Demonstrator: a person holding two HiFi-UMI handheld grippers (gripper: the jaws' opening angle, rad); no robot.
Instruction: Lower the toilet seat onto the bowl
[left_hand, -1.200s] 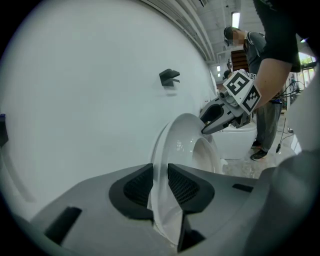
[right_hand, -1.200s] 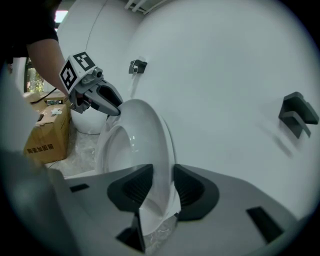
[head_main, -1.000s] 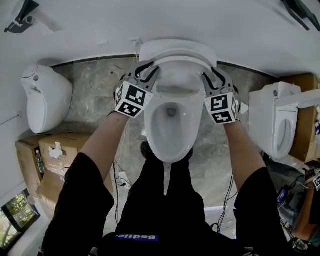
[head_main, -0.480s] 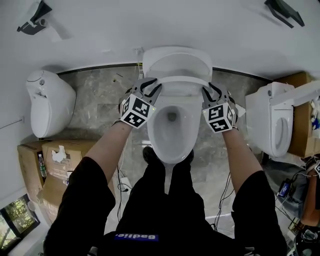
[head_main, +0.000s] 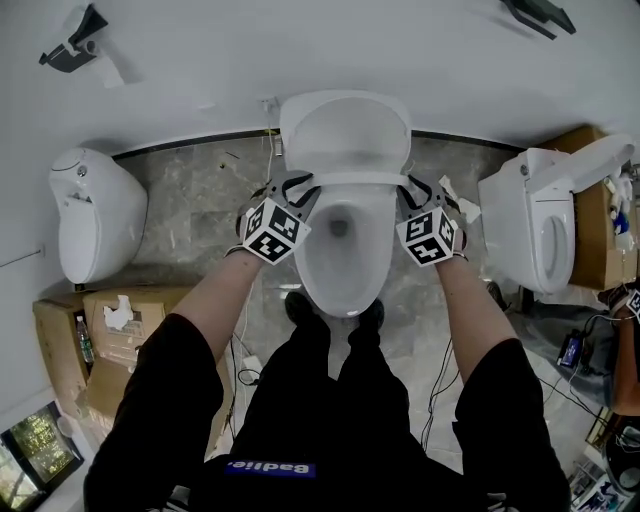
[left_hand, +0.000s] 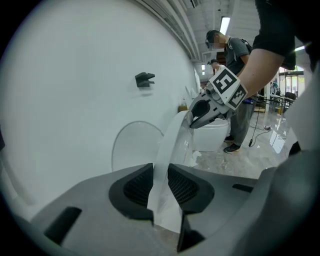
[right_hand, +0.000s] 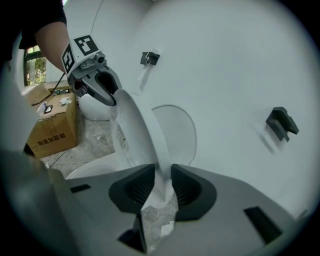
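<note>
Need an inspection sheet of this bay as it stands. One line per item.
Surface: grey tiled floor.
Job's things: seat part-way down, not yet on the bowl; lid upright.
Clutter: cardboard boxes at left.
Grippers: left gripper shut on the seat's left edge; right gripper jaws closing, with the seat's right edge between them.
Cables: loose cables on the floor beside the person's legs, on both sides.
Surroundings: other toilets at left and right; black bracket on the wall; bystander in the background.
</note>
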